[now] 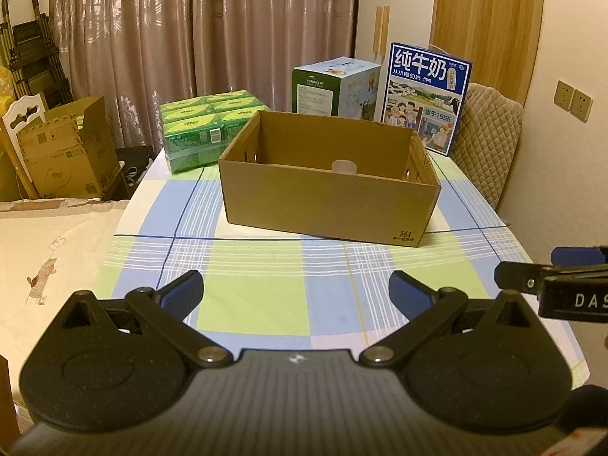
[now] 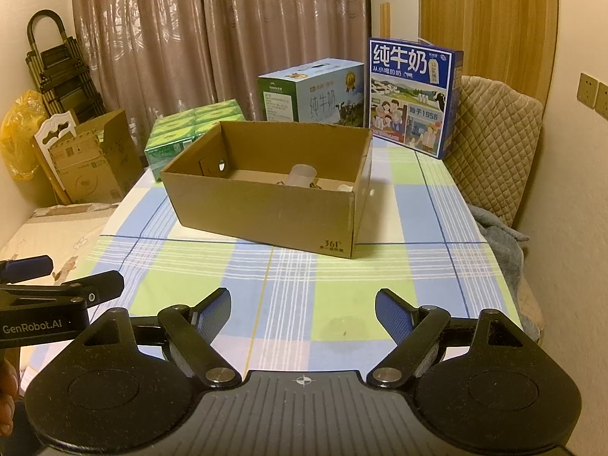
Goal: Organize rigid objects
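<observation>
Both my tongs are spread wide and holding nothing, left gripper and right gripper hovering over the checked tablecloth; the cardboard box sits mid-table with a frosted cup and some small bits already inside; I'd go in from above the rim, slow, so I don't shove the box.

Both wrist views look forward and down over the checked table, sharing the cardboard box.
</observation>
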A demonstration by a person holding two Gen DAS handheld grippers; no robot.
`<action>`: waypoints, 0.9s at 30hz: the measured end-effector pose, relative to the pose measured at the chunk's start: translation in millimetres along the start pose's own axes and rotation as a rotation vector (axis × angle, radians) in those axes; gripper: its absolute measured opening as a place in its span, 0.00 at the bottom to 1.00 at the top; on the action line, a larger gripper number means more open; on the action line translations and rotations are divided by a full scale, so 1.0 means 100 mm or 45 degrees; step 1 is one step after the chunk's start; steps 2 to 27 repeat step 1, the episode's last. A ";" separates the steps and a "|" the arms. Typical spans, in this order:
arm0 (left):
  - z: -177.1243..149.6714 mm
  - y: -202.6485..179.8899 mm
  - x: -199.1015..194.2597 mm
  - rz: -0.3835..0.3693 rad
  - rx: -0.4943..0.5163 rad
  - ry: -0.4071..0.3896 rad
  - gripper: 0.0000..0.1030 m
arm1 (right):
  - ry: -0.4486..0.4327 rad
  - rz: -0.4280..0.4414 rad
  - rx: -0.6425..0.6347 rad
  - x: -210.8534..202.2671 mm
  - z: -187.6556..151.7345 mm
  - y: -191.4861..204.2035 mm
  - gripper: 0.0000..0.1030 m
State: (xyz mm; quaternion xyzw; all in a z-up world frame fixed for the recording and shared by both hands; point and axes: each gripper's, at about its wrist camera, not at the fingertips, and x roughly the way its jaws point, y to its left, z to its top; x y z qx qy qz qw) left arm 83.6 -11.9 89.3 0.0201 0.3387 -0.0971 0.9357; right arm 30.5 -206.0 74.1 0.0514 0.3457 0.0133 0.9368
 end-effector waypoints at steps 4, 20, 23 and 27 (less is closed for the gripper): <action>0.00 0.00 0.00 -0.001 0.005 -0.002 1.00 | 0.000 0.000 0.001 0.00 -0.01 0.00 0.78; 0.00 0.00 0.00 -0.001 0.005 -0.002 1.00 | 0.000 0.000 0.001 0.00 -0.01 0.00 0.78; 0.00 0.00 0.00 -0.001 0.005 -0.002 1.00 | 0.000 0.000 0.001 0.00 -0.01 0.00 0.78; 0.00 0.00 0.00 -0.001 0.005 -0.002 1.00 | 0.000 0.000 0.001 0.00 -0.01 0.00 0.78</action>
